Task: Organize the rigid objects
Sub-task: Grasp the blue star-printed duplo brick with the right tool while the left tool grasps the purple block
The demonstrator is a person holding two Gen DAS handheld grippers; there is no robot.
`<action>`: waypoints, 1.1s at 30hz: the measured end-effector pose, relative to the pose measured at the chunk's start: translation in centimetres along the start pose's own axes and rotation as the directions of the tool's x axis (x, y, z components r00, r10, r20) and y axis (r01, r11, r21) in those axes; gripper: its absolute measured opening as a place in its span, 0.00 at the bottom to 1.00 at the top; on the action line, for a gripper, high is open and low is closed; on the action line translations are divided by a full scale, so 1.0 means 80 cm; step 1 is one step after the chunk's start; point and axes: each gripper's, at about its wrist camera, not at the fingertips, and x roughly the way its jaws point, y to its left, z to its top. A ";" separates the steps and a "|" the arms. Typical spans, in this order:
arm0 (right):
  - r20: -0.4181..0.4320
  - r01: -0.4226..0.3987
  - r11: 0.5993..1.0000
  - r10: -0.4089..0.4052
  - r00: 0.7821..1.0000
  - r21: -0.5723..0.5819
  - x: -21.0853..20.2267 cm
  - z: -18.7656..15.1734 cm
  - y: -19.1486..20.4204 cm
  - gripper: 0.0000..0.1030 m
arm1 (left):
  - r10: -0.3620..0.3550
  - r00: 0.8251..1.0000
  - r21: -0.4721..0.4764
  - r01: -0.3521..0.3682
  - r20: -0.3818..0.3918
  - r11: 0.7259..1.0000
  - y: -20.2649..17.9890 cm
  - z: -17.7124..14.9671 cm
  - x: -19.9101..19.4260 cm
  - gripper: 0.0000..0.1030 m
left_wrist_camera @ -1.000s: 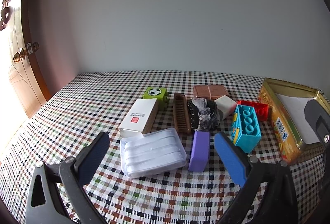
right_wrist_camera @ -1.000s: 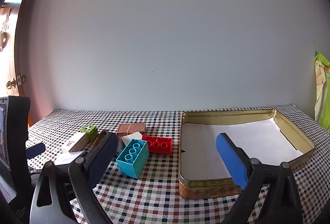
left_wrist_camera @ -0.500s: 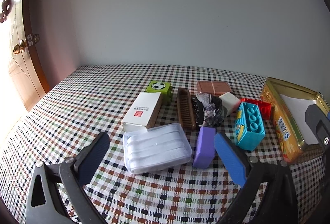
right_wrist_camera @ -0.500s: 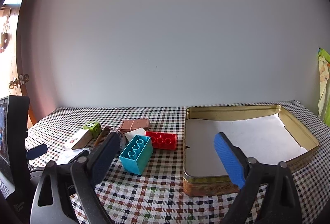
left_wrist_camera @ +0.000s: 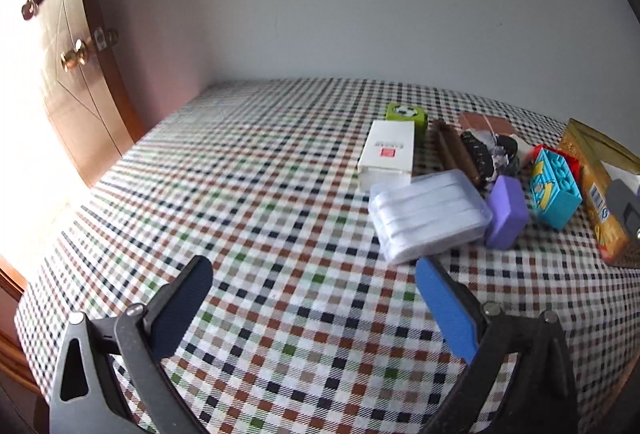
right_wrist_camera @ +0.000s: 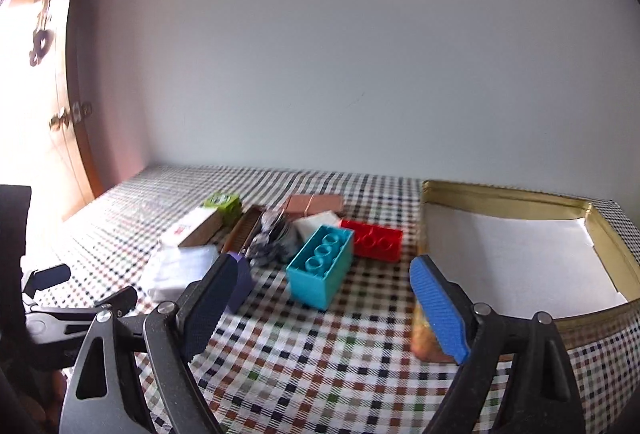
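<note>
Small objects lie clustered on the checkered table [left_wrist_camera: 260,218]: a white ribbed case [left_wrist_camera: 428,220], a purple block [left_wrist_camera: 506,212], a teal brick [left_wrist_camera: 554,190], a white carton [left_wrist_camera: 388,154], a green cube [left_wrist_camera: 404,114], a brown comb [left_wrist_camera: 456,150] and a dark patterned item [left_wrist_camera: 484,150]. A gold tin [right_wrist_camera: 520,254] lined with white paper stands to their right. My left gripper [left_wrist_camera: 316,298] is open and empty, short and left of the case. My right gripper [right_wrist_camera: 324,298] is open and empty, just short of the teal brick [right_wrist_camera: 320,266] and red brick [right_wrist_camera: 376,240].
A wooden door with a brass knob [left_wrist_camera: 74,58] stands at the left, past the table edge. A plain wall backs the table. The left gripper shows at the lower left of the right wrist view [right_wrist_camera: 76,294].
The left gripper has swung left and pulled back, so the cluster now lies to its right. The right gripper has moved closer and turned left toward the bricks.
</note>
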 end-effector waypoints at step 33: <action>-0.025 -0.022 1.000 0.022 0.999 -0.021 -0.015 0.007 -0.043 0.33 | -0.380 0.925 0.210 0.368 0.017 0.906 -0.095 0.039 -0.058 0.73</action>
